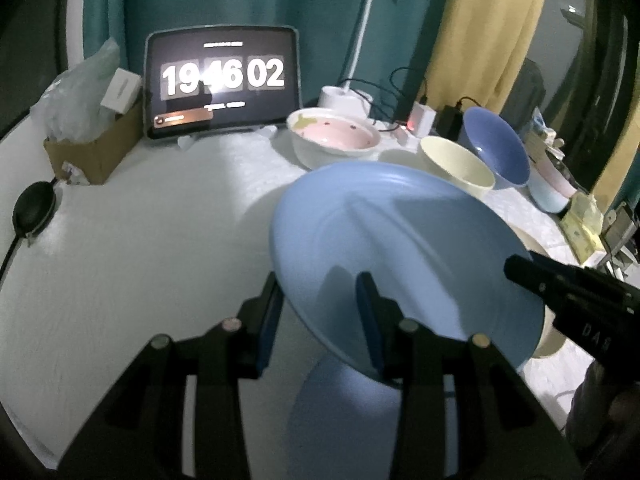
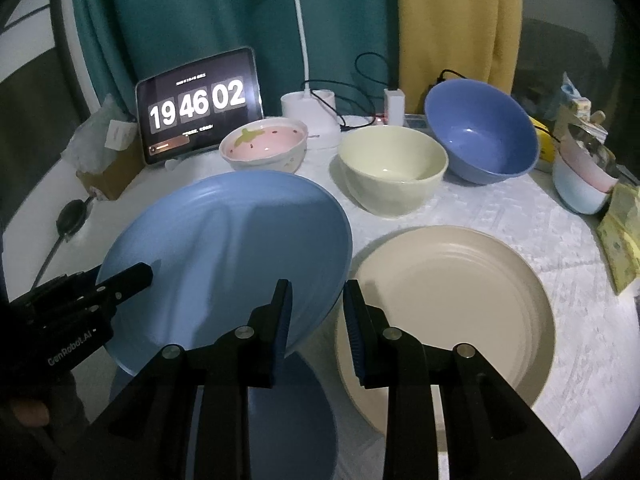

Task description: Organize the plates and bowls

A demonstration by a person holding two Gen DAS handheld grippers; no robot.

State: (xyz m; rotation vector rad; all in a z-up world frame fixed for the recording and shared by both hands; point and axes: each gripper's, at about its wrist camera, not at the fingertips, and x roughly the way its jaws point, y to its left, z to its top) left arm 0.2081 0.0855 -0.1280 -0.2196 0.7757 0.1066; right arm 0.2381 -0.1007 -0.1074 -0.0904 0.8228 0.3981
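While each hand-held gripper (image 1: 320,320) (image 2: 316,320) pinches the blue plate (image 2: 224,248), only the right view shows the beige plate (image 2: 460,280).

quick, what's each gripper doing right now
left gripper: shut on the blue plate, gripping its rim.
right gripper: shut on the same plate's other edge.

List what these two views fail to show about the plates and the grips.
- Second blue plate: mostly covered in both wrist views by the lifted blue plate and the fingers.
- Left gripper: pad contact hidden under the plate rim.
- Right gripper: left wrist view shows only a cropped part.
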